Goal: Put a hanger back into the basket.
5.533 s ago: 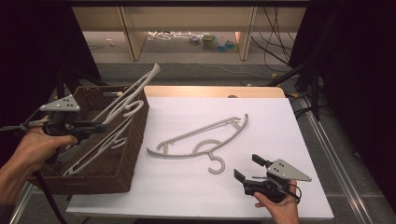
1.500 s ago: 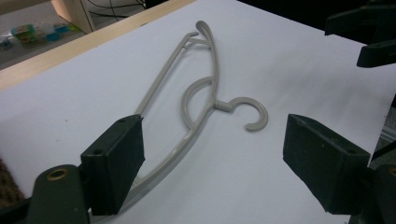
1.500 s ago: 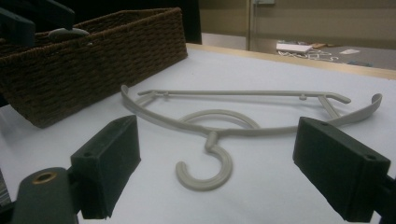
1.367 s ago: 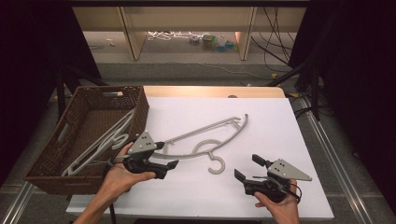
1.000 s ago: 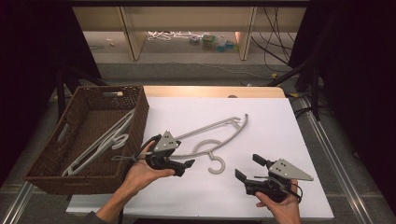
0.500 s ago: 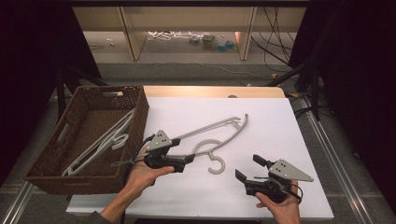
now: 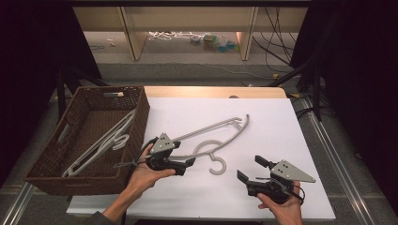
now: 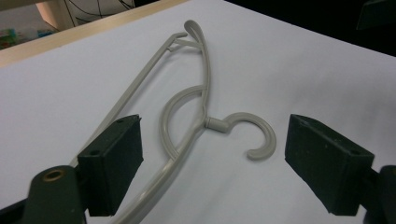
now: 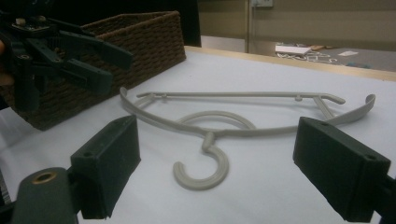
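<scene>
A grey plastic hanger [image 7: 220,127] lies flat on the white table top [image 7: 263,122], its hook [image 7: 218,165] pointing toward the near edge. My left gripper [image 7: 183,153] hovers open at the hanger's left end. In the left gripper view the hanger [image 8: 204,88] runs up between the spread jaws of that gripper [image 8: 219,168], which hold nothing. My right gripper [image 7: 252,168] rests open near the front edge, right of the hook. Its own view has the hook [image 9: 222,168] between the jaws of the right gripper [image 9: 224,170], a short way ahead.
A brown wicker basket [image 7: 51,157] stands at the table's left edge with two pale hangers [image 7: 103,140] lying in it. The right gripper view has the basket [image 9: 140,37] and the left gripper [image 9: 70,51] at far left. Shelves and cables lie beyond the table.
The left gripper left a hanger in the basket and came right to the left end of the hanger on the table, open. The right gripper has stayed put.
</scene>
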A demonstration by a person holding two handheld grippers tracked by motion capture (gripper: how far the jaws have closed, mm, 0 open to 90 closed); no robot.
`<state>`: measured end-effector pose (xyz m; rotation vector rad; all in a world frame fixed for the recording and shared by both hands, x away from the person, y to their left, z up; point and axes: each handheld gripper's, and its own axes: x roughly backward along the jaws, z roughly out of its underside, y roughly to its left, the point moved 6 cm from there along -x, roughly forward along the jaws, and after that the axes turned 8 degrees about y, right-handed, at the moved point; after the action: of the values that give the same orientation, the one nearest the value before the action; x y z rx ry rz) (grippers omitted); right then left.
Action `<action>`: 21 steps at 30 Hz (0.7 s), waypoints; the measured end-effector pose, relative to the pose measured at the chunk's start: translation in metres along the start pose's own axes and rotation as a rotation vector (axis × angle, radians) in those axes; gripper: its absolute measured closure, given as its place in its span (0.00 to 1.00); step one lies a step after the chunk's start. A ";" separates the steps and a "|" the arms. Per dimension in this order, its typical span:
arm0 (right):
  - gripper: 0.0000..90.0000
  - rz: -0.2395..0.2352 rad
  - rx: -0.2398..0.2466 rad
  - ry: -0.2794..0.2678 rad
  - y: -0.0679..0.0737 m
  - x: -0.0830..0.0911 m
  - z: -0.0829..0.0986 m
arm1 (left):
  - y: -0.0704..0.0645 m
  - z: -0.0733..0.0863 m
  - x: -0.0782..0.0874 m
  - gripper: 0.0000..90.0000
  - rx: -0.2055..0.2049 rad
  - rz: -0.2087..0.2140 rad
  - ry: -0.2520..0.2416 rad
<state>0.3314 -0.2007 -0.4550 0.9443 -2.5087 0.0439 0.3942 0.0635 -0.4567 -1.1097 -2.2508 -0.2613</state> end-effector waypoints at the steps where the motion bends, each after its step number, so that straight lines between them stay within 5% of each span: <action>1: 0.17 0.006 0.001 0.008 0.000 0.001 0.000 | 0.000 0.000 -0.002 0.19 -0.002 0.006 0.010; 5: 0.17 -0.016 0.005 -0.004 0.003 -0.002 0.000 | -0.001 -0.002 -0.014 0.18 -0.031 0.005 0.059; 10: 0.17 0.006 0.006 0.009 0.000 -0.003 0.001 | 0.000 -0.003 -0.029 0.21 -0.121 -0.035 0.138; 21: 0.17 0.015 0.016 0.005 0.000 -0.003 0.000 | 0.010 0.002 -0.044 0.24 -0.182 -0.022 0.287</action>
<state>0.3328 -0.1987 -0.4561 0.9308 -2.5143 0.0707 0.4219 0.0415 -0.4855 -1.0633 -2.0145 -0.6055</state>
